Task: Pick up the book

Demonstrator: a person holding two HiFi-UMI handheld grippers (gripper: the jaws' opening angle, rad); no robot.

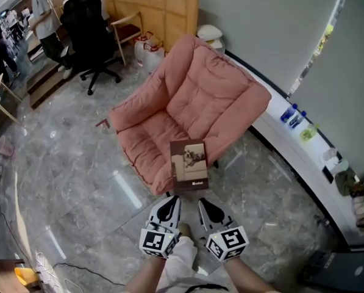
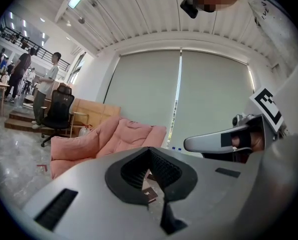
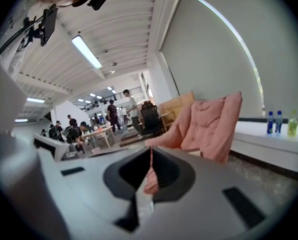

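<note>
Book (image 1: 189, 163) lies flat on the front edge of the pink chair (image 1: 197, 93) seat, at twelve o'clock from your grippers. Its cover is brown, with a pale picture panel and a dark lower band whose white print is too small to read. Your left gripper (image 1: 171, 202) and right gripper (image 1: 204, 202) both have their jaws together, holding nothing.

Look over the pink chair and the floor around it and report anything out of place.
The book lies at the front lip of the pink chair, its near end seeming to overhang. A small red thing lies on the floor left of the chair. Nothing looks spilled.
</note>
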